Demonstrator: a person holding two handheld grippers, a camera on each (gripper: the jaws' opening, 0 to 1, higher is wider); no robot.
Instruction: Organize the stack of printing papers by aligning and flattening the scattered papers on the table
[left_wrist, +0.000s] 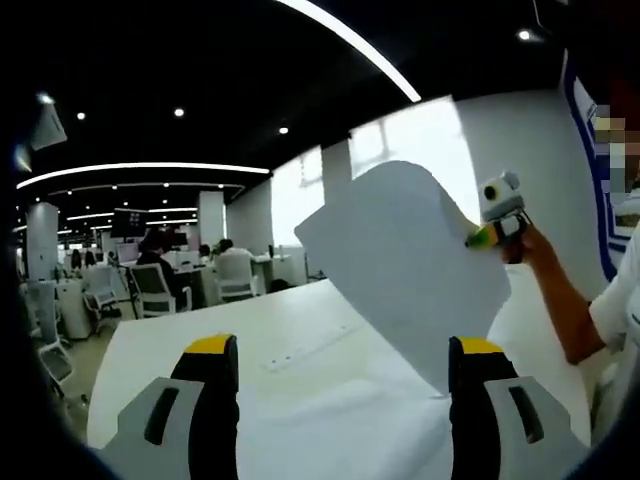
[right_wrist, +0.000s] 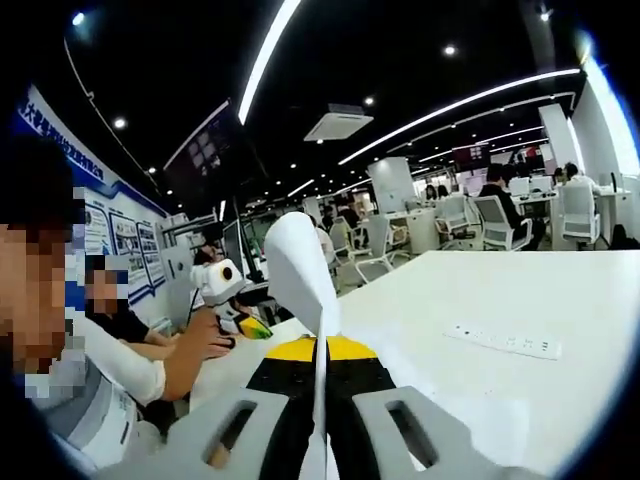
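Left gripper (left_wrist: 340, 350) jaws spread wide at the bottom of the left gripper view, yellow-tipped, gripping nothing; white paper lies flat between and under them. Going rightward in that view: office background at far left with white chairs (left_wrist: 152, 288) and seated people, then the white table (left_wrist: 200, 335), a white power strip (left_wrist: 310, 348) lying on it near the middle. Right of centre, a sheet of printing paper (left_wrist: 405, 265) is lifted off the table, tilted, curling a bit at the top. Its upper right edge is pinched by the right gripper (left_wrist: 478, 238), held in a person's hand (left_wrist: 530, 245); forearm and white sleeve run to the right edge.

Right gripper view, left to right: person in white sleeve at far left, their hand (right_wrist: 200, 345) holding the left gripper (right_wrist: 250, 328) low over the table edge, yellow tip visible. Centre bottom, the right gripper (right_wrist: 320, 350) jaws are closed tight on the sheet of printing paper (right_wrist: 300, 265), seen edge-on, rising upright from between the jaws and bending at the top. Right of it the white table (right_wrist: 450, 300) with the power strip (right_wrist: 503, 341) lying flat, well apart from the gripper. Chairs and people farther back at right.
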